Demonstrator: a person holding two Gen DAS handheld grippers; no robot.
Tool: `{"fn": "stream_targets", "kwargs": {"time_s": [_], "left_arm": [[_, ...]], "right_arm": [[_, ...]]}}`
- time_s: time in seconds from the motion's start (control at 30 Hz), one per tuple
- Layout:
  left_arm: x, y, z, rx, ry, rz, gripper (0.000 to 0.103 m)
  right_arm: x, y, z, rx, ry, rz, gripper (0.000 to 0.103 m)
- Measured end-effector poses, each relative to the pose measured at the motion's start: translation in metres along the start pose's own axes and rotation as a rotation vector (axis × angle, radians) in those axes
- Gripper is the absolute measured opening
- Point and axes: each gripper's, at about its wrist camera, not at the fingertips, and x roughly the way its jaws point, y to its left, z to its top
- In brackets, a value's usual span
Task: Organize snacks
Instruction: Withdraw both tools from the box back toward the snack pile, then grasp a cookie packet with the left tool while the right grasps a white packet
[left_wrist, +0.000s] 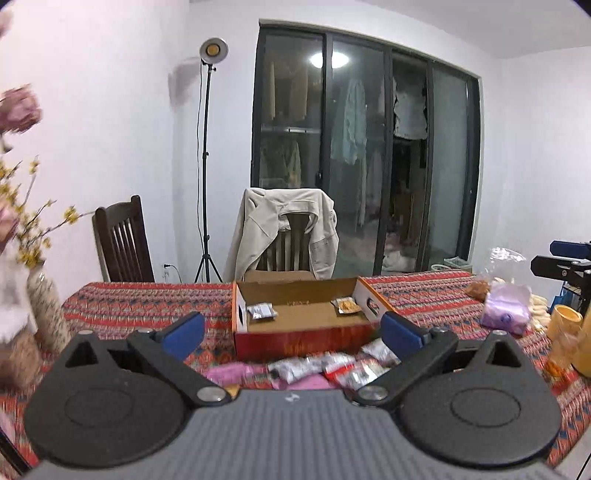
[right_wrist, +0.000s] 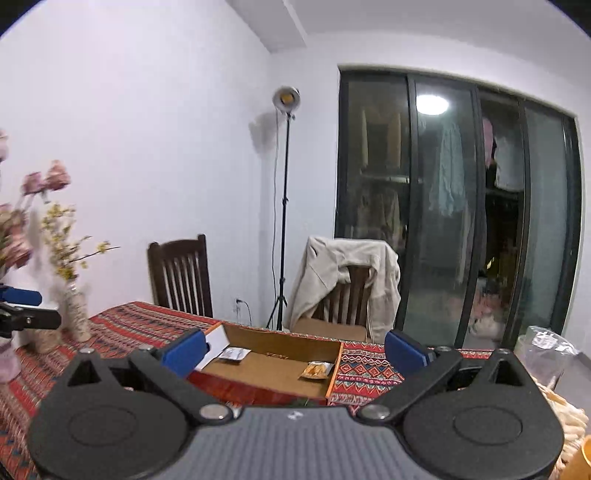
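Across the table covered by a red patterned woven cloth (left_wrist: 155, 306), an open, shallow cardboard box with red outer walls (left_wrist: 306, 341) sits mid-table, its far flap near the table's back edge. Two dark wooden slat-back chairs stand behind that edge; one carries a beige jacket (left_wrist: 291, 229).

Left gripper (left_wrist: 293, 330): blue-padded fingers (left_wrist: 184, 332) spread wide, nothing between them, raised above the cloth. Box lies straight ahead of it and lower. Right gripper (right_wrist: 295, 350): likewise spread and empty, box ahead and slightly left.

Inside the box, on bare brown cardboard: one small silver foil packet (left_wrist: 261, 311) in the left corner, one small orange-yellow packet (left_wrist: 346, 306) in the right corner (well apart, floor between them free).

A loose heap of crinkled pink, white and red snack packets (left_wrist: 325, 369) lies on the cloth against the box's near wall, just below the left fingers (blurred).

Clear plastic bags (left_wrist: 506, 295) crowd the table's right end; a speckled vase with flowers (left_wrist: 44, 302) occupies the left end.
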Motion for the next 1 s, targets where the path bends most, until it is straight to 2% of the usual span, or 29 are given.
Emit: {"fn": "stream_targets", "kwargs": {"time_s": [0.13,0.3,0.47,0.6,0.8,1.0], "left_arm": [[-0.024,-0.008,-0.045,-0.013,-0.024,0.007,0.103],[-0.034,-0.018,-0.100,-0.041,0.008,0.024,0.103],[-0.028,-0.026,-0.146,-0.023,0.100,0.034,0.103],[-0.008,-0.017,-0.166,-0.068,0.188,0.041,0.103],[0.019,-0.001,-0.167,-0.097,0.218,0.058,0.103],[0.056,0.019,-0.154,-0.121,0.252,0.108,0.103]], "right_arm": [[-0.042,0.023,-0.044,-0.029,-0.050,0.005,0.103],[-0.060,0.050,-0.106,-0.026,-0.037,-0.046,0.103],[-0.051,0.059,-0.176,0.112,0.069,-0.008,0.103],[-0.039,0.064,-0.216,0.138,0.170,-0.036,0.103],[-0.021,0.059,-0.225,0.158,0.214,-0.069,0.103],[0.011,0.043,-0.212,0.240,0.231,-0.089,0.102]]}}
